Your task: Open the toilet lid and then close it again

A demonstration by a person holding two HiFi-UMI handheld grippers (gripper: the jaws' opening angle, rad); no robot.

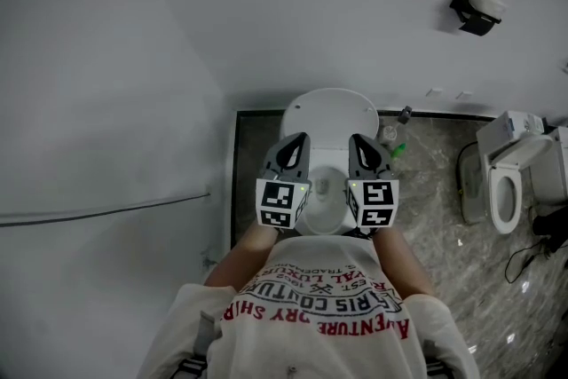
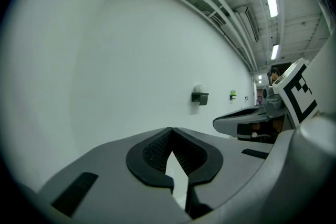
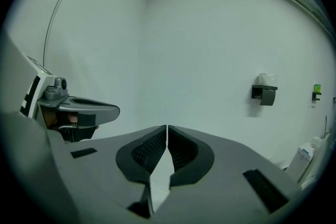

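Jaws of left gripper (image 2: 170, 132) and right gripper (image 3: 166, 128) are pressed together, empty, held over the toilet bowl (image 1: 324, 191); toilet lid (image 1: 333, 109) is raised.

Your toilet (image 1: 327, 177) sits in the middle of the head view, white and glossy, its back to the pale wall (image 1: 266, 4). The lid (image 1: 330, 113) is up. It shows just above centre frame as a broad white oval standing over the bowl, with its underside turned toward you and a small dot near each upper side. Below it you see only a narrow strip of the bowl's rim and hollow.
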